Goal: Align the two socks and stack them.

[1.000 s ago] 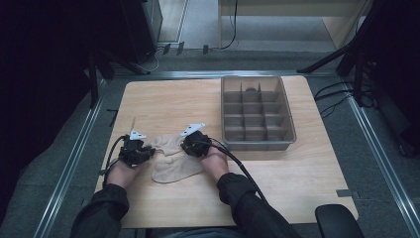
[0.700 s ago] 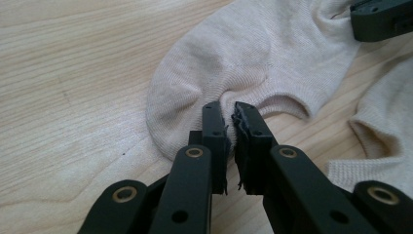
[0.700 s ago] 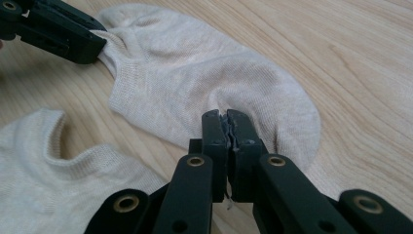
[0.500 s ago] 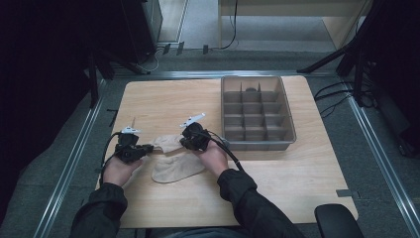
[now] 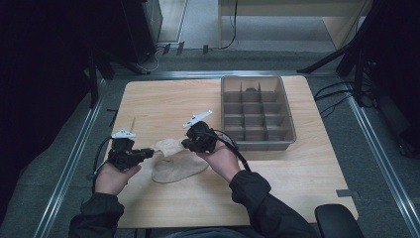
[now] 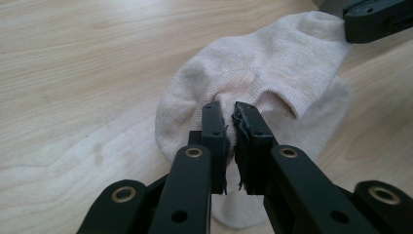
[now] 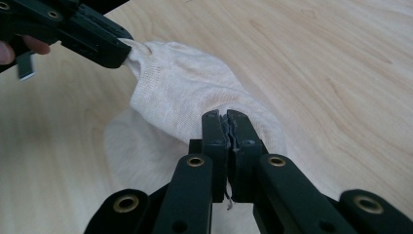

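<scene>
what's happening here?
A person holds a claw in each hand. The left claw and the right claw each pinch an end of one cream sock, lifted off the wooden table. A second sock lies flat beneath it. A grey divided tray sits to the right.

The sock [image 6: 272, 73] held up between the two grippers is a pale cream, plain knit with fine ribbing and no pattern. A second sock [image 5: 178, 169] lying flat beneath it is the same cream. Both grippers, left [image 5: 148, 152] and right [image 5: 185, 144], are black, with brass-coloured rivets and pale grey plates on top. The table [image 5: 163, 104] is light wood with soft grain. The divided tray [image 5: 257, 111] is grey-brown. The sleeves [image 5: 257, 198] are dark.
</scene>
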A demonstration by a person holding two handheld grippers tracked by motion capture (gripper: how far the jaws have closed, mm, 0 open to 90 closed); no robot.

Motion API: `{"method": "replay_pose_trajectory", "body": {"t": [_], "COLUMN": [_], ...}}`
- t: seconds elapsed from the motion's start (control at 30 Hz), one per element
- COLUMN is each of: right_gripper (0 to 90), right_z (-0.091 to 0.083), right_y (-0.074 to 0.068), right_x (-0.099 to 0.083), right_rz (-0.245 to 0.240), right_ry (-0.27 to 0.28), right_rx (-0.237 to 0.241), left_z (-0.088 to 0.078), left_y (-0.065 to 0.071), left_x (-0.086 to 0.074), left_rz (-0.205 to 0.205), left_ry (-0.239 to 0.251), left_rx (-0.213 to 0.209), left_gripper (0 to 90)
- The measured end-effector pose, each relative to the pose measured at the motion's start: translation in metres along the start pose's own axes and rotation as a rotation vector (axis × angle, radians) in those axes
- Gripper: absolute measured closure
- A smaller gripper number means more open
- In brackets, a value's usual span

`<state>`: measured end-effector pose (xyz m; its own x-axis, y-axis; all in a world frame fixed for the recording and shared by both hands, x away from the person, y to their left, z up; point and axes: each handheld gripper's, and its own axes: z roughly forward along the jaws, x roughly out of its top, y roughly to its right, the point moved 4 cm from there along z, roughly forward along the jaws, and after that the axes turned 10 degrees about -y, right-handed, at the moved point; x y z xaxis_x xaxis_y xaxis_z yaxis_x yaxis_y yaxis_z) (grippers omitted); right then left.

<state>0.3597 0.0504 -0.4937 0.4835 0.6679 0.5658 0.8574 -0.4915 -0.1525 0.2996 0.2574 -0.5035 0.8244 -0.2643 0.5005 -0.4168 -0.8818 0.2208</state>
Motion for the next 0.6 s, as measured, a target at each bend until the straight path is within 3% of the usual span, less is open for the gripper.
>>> {"method": "replay_pose_trajectory", "body": {"t": [0.23, 0.33, 0.47, 0.6], "right_gripper": [87.3, 87.3, 87.3, 87.1], "right_z": [-0.016, -0.018, -0.019, -0.021], "right_y": [-0.011, -0.014, -0.022, -0.027], "right_x": [-0.016, -0.021, -0.03, -0.032], "right_rz": [-0.014, -0.021, -0.026, -0.041], "right_ry": [-0.025, -0.032, -0.053, -0.077], "right_rx": [0.029, 0.033, 0.06, 0.066], "left_z": [-0.006, -0.007, -0.008, -0.01], "left_y": [0.019, 0.023, 0.03, 0.035], "left_x": [-0.014, -0.019, -0.026, -0.032], "left_rz": [0.009, 0.01, -0.001, 0.012], "left_ry": [-0.025, -0.031, -0.077, -0.078], "left_rx": [-0.028, -0.036, -0.064, -0.062], "left_gripper": [82.6, 82.5, 82.2, 81.9]}}
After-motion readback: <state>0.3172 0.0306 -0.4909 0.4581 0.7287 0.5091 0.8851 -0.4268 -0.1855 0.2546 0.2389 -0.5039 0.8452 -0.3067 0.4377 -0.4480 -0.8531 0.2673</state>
